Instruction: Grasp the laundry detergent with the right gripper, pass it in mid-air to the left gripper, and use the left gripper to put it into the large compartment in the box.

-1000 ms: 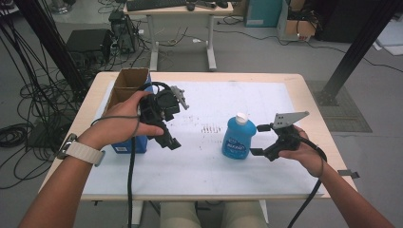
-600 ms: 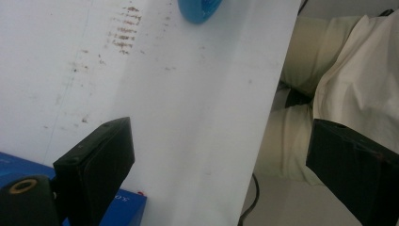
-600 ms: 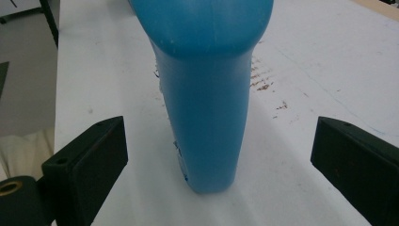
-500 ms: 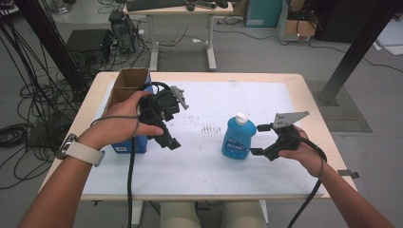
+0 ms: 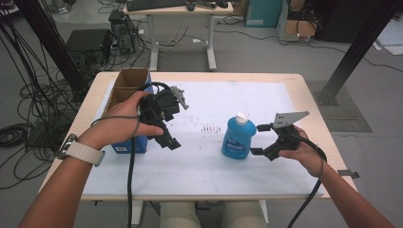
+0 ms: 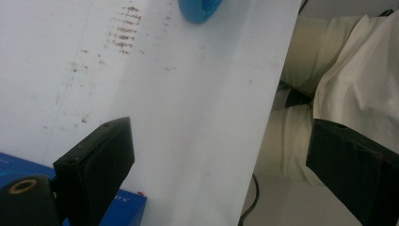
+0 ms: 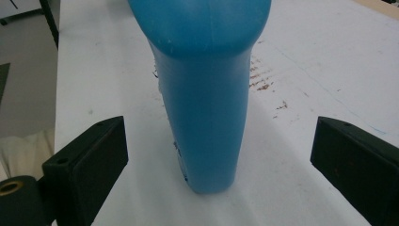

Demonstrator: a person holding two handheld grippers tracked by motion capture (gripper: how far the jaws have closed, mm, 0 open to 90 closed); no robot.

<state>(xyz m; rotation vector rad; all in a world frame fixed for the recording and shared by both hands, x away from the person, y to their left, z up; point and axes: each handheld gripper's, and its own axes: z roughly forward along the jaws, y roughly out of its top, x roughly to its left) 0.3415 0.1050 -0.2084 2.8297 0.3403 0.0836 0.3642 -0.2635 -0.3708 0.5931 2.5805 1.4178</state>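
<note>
Two containers stand on the white sheet (image 5: 204, 161) that covers the table (image 5: 311, 102).

Far left: an open cardboard box (image 5: 127, 84) with blue sides, at the sheet's left edge. Its inside is in shadow; contents cannot be told. A blue corner of it also shows at the bottom left of the left gripper view.

Just right of the box: the left hand (image 5: 124, 121) holds the left gripper (image 5: 172, 137) above the sheet, jaws pointing toward the near edge. In the left gripper view the jaws stand wide apart with nothing between them but sheet and, beyond the table edge, the person's lap.

Centre: a patch of small brown marks (image 5: 211, 128) on the sheet, between the left gripper and the bottle.

Right of centre: a blue bottle (image 5: 237, 137) with a white cap (image 5: 241, 118), upright on the sheet, label facing the near side. Cap on; liquid level not readable.

Right: the right gripper (image 5: 254, 140), held by the right hand (image 5: 302, 149), points left at the bottle. Jaws spread, one on each side of the bottle's lower body; in the right gripper view a clear gap shows on both sides, no contact.
</note>
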